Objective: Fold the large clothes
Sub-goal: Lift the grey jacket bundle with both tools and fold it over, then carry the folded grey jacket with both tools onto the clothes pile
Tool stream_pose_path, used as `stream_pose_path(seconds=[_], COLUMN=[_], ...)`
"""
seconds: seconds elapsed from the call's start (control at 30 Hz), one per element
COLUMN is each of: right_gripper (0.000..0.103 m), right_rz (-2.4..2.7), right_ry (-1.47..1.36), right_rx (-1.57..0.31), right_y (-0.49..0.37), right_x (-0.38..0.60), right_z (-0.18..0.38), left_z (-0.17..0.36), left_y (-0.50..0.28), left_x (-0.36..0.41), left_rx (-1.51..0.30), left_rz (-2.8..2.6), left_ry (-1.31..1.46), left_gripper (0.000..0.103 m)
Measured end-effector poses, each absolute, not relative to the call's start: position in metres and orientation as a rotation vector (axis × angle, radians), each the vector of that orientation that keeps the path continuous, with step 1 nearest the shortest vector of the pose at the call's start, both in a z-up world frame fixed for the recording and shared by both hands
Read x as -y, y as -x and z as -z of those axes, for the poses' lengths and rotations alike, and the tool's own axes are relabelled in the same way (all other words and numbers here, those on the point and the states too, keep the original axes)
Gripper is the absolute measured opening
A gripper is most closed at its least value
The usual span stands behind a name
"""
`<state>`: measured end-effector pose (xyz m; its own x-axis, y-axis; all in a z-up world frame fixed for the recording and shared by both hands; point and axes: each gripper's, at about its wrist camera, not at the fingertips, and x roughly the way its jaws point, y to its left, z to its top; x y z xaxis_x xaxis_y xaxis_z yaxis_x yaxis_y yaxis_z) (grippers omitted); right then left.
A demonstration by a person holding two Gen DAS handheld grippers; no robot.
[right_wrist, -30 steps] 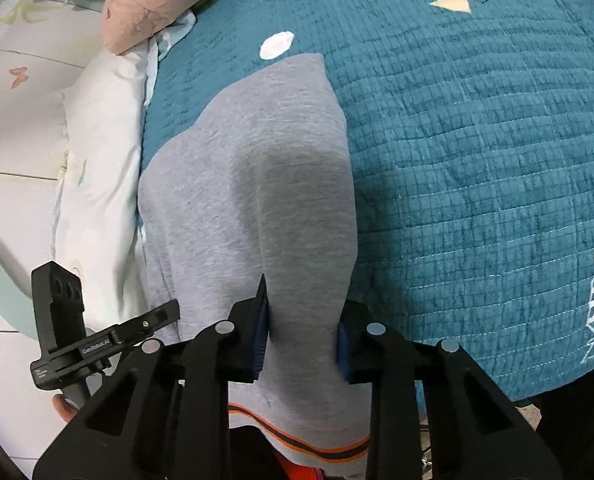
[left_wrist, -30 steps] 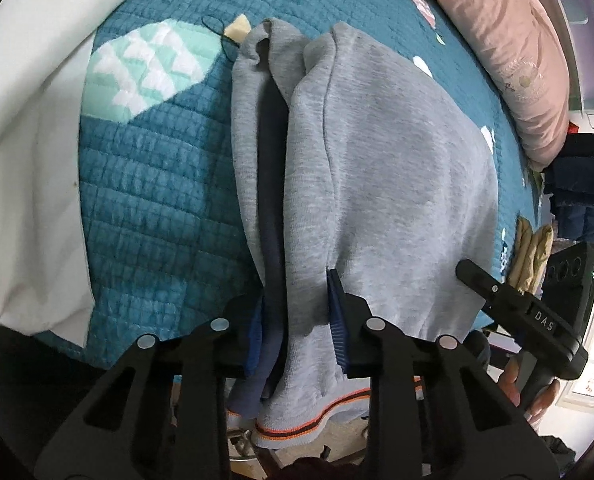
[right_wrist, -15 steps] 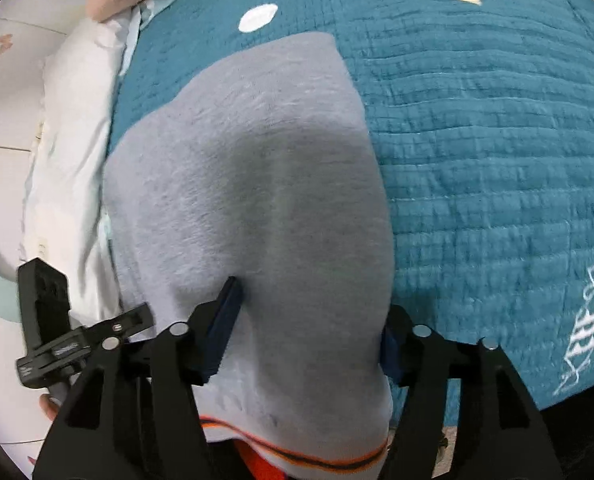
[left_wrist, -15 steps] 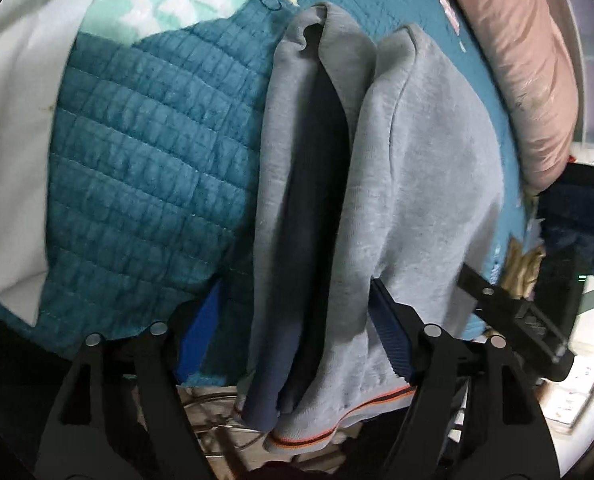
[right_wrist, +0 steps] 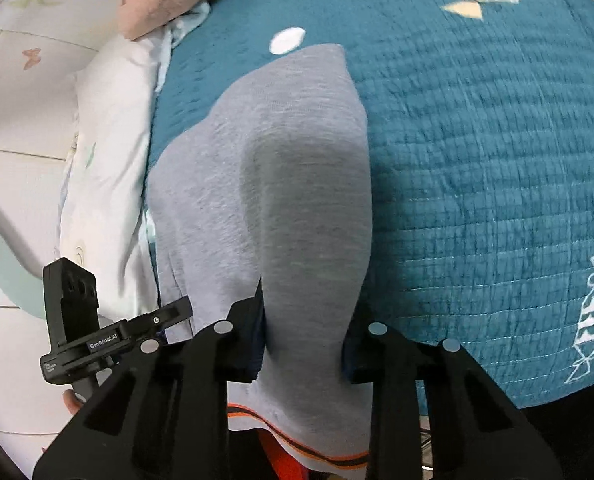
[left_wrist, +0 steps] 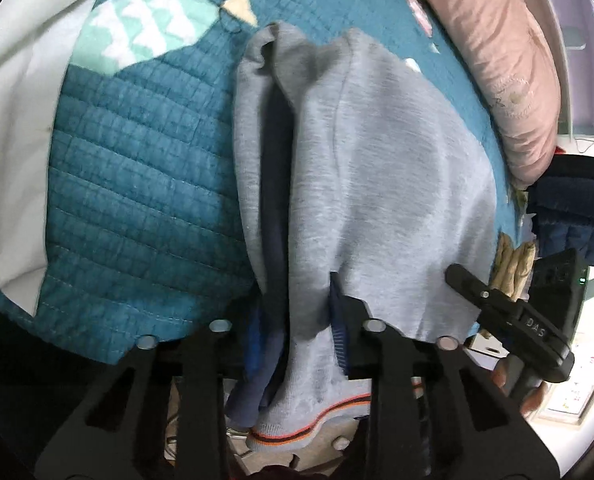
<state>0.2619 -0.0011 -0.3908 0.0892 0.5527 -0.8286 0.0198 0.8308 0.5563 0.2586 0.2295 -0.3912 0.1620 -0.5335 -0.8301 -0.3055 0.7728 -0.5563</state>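
A grey sweatshirt (left_wrist: 377, 160) lies folded lengthwise on the teal quilt (left_wrist: 137, 180), and a dark navy layer (left_wrist: 275, 152) shows in its left fold. Its orange-striped hem (left_wrist: 297, 434) hangs over the bed's near edge. My left gripper (left_wrist: 297, 314) is closing, its blue pads pinching the left folded edge just above the hem. In the right wrist view the same sweatshirt (right_wrist: 277, 160) bunches between the pads of my right gripper (right_wrist: 303, 332), which is also closing on the cloth near the hem (right_wrist: 297, 446).
A pink pillow (left_wrist: 509, 60) lies along the far right of the bed, and a white sheet (left_wrist: 9, 120) along the left. A navy padded jacket (left_wrist: 569, 216) sits off the bed at the right. A white pillow (right_wrist: 105, 140) borders the quilt (right_wrist: 477, 160).
Half a second ago both grippers stood wide open around the sweatshirt. Both have since closed back onto the cloth near the hem, gripping much as they did a second ago.
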Motion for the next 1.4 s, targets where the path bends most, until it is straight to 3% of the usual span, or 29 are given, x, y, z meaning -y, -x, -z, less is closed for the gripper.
stream_pose_path(seconds=[0.33, 0.7, 1.4], right_gripper=[0.024, 0.024, 0.024], right_rz=[-0.439, -0.409, -0.104], right_ry=[-0.494, -0.526, -0.58], right_rx=[-1.372, -1.25, -1.075], right_y=[-0.245, -0.234, -0.175], right_x=[0.034, 0.115, 0.432], right_z=[0.355, 0.299, 0.221], left_z=[0.364, 0.304, 0.263], left_y=[-0.269, -0.288, -0.333], left_x=[-0.189, -0.09, 0.277], left_rx=[-1.434, -1.388, -1.473], left_rz=[0.217, 0.313, 0.604], left_ry=[0.628, 0.479, 0.143], left_gripper=[0.024, 0.024, 0.024])
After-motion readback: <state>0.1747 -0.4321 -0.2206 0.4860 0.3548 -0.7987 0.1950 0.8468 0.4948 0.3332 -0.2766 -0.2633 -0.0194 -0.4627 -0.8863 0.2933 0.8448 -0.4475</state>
